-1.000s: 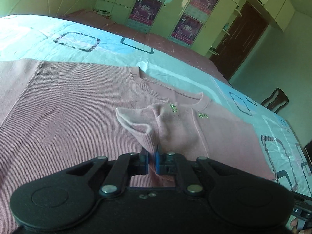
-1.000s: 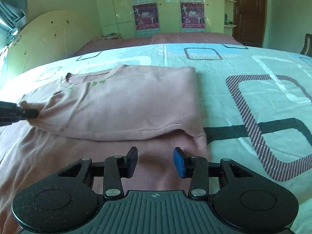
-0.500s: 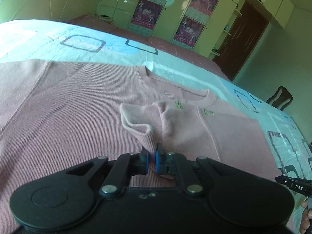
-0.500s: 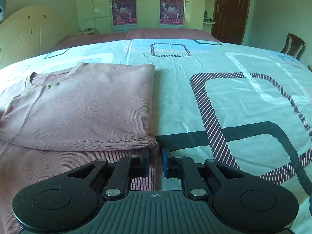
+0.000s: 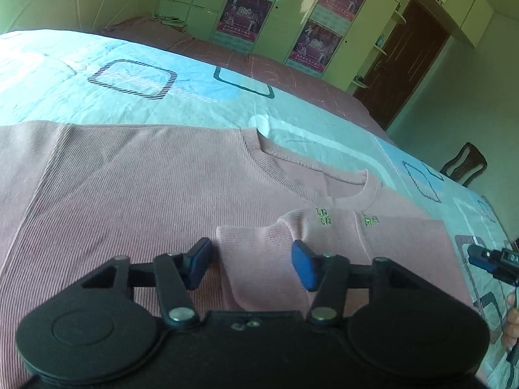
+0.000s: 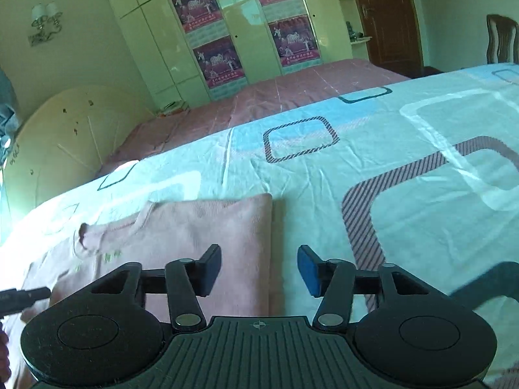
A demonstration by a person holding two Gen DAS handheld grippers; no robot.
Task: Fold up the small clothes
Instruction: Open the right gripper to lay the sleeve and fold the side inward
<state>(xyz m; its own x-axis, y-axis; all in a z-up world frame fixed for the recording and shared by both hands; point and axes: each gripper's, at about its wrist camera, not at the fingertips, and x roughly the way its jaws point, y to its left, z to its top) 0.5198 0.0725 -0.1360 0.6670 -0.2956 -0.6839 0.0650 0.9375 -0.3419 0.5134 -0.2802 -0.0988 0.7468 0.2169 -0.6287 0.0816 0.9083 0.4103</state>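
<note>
- The pink sweater lies flat on the bed, its neckline away from the person. One side is already folded in over the body. That flap's sleeve cuff rests at mid-chest.
- The left claw hangs just over that cuff. Its jaws are opening: the cuff sits in the gap between them, but neither pad presses on it, so it holds nothing.
- The right claw is over the folded edge on the sweater's right side, where cloth meets bed sheet. Its jaws are opening too, with no cloth pinched between them.
- The relation that counts: the unfolded half spreads wide to the left of the left claw, its long axis running across the left wrist view from the shoulder seam out past the picture's left edge.
- The left hand is therefore much the nearer to that side. The right claw's tip shows only at the far right of the same view, well apart from it.
- I judge the next fold to be that left side brought in over the centre. The far sleeve end is out of view, so where to grip it cannot be told.
</note>
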